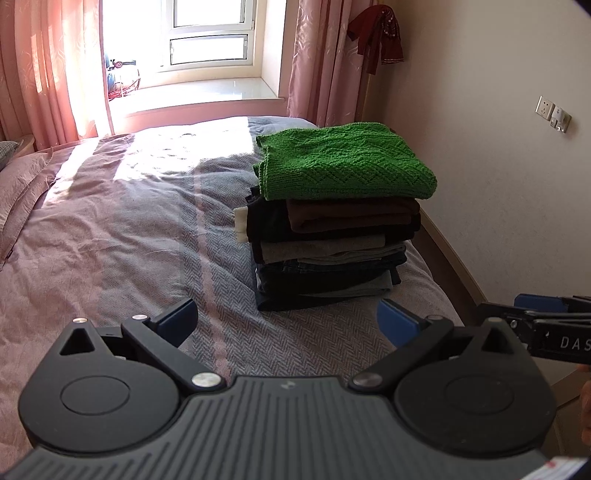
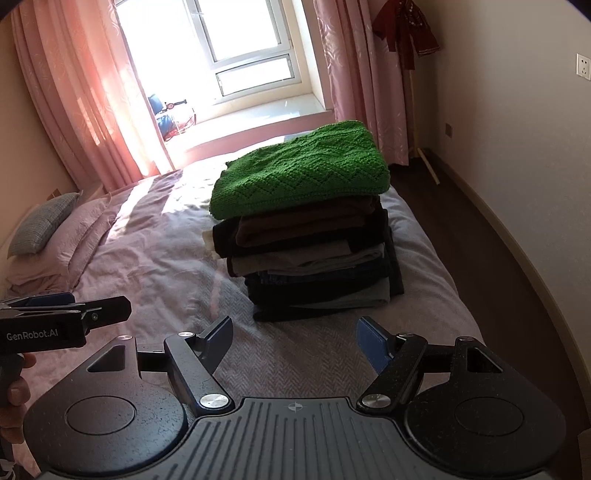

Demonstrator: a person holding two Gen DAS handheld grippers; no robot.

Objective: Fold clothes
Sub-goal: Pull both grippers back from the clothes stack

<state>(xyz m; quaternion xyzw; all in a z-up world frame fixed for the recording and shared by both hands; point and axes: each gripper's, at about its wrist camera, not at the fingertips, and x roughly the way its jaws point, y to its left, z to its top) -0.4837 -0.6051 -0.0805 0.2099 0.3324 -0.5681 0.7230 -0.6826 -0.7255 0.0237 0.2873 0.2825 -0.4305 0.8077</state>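
1. My left gripper (image 1: 286, 321) is spread wide with nothing between its blue pads, hanging above the bed (image 1: 129, 240).
2. My right gripper (image 2: 293, 341) is likewise wide apart and empty, just beside the left one.
3. The folded green knit sweater (image 1: 343, 160) lies on top of a stack of folded clothes (image 1: 328, 254), near the bed's right edge, ahead of both grippers.
4. Pink curtains (image 2: 74, 96) frame the bright window (image 1: 207, 33).

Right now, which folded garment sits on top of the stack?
The green knit sweater tops the stack; it alone is bright and textured, while the folded pieces beneath are brown, black, grey and dark blue.
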